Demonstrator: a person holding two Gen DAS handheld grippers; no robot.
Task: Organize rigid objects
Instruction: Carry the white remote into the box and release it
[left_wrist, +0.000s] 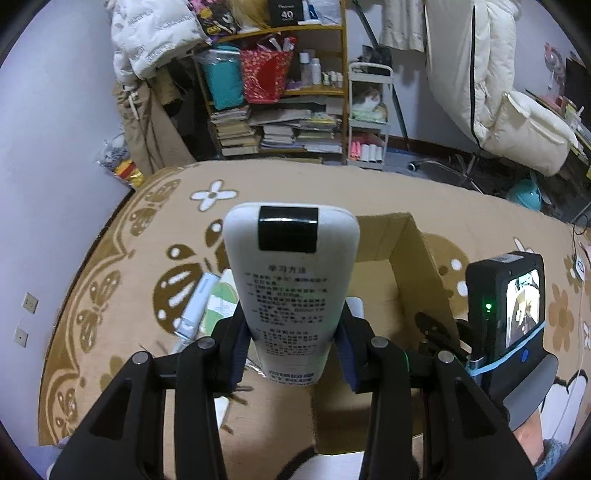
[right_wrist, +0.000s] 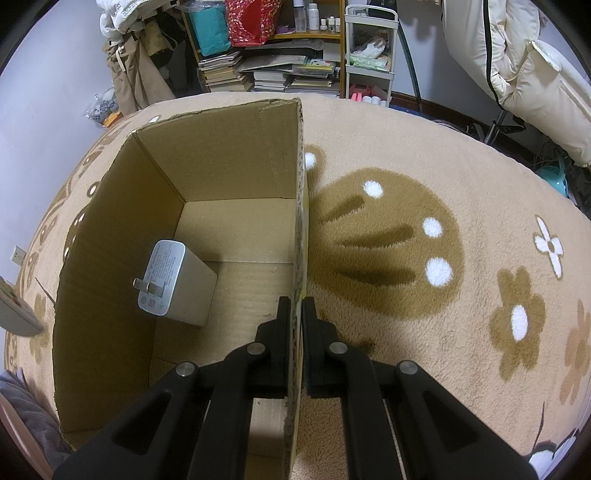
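My left gripper (left_wrist: 291, 332) is shut on a white remote control (left_wrist: 291, 280), held back side up with printed text and a black window at its far end. It hovers above the near left part of an open cardboard box (left_wrist: 417, 266). My right gripper (right_wrist: 294, 306) is shut on the right wall of the cardboard box (right_wrist: 300, 206), one finger inside and one outside. Inside the box a white plug-in charger (right_wrist: 177, 284) lies near the left wall with its prongs facing left. The right gripper's body with its small screen (left_wrist: 517, 306) shows in the left wrist view.
The box stands on a beige rug with brown butterfly and flower patterns (right_wrist: 424, 258). Small white and green packages (left_wrist: 207, 302) lie on the rug left of the box. A cluttered bookshelf (left_wrist: 280, 96), a white cart (left_wrist: 369, 110) and a chair with a padded coat (left_wrist: 509, 85) line the far wall.
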